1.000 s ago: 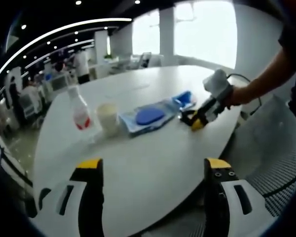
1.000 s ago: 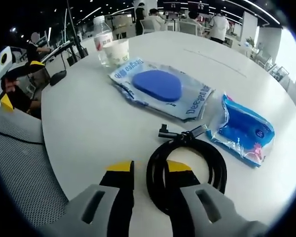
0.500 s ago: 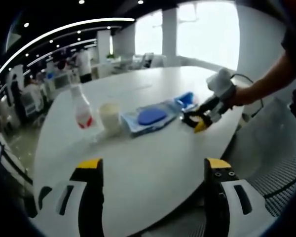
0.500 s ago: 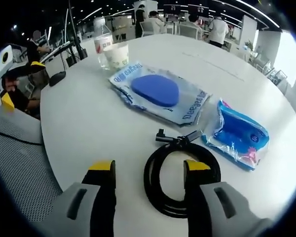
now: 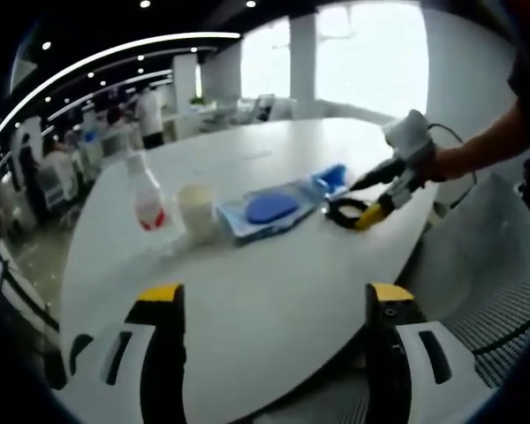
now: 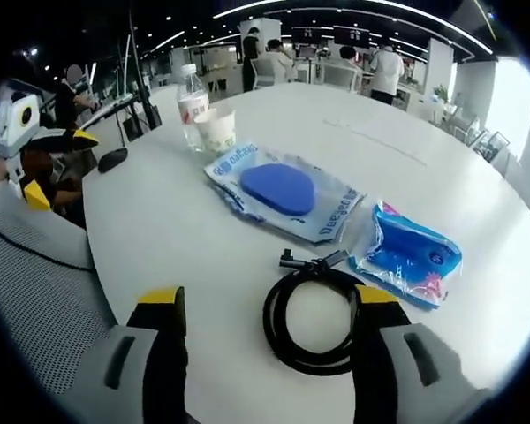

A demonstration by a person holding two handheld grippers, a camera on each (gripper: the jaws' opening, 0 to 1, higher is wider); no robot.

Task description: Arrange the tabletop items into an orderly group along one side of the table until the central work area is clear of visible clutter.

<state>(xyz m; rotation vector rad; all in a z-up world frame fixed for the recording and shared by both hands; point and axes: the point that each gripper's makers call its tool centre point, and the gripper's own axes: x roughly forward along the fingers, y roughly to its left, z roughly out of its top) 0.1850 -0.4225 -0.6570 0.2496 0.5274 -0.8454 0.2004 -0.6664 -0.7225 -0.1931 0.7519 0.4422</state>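
In the left gripper view, my left gripper hangs spread over the near table edge, holding nothing. Ahead to its left stand the bottle and cup; straight ahead lies the pouch. Ahead to the right, my right gripper hovers over the cable.

In the right gripper view, my right gripper is spread, the coiled cable between its jaws. The blue pack lies ahead right, the pouch ahead, the cup and bottle beyond.

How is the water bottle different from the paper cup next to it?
The water bottle is taller than the paper cup. The bottle is see-through with a red label and a cap on top; the cup is pale, solid-looking and open at the top. The bottle is narrow at its neck, while the cup widens toward its rim. Both stand upright, side by side, on the white table.
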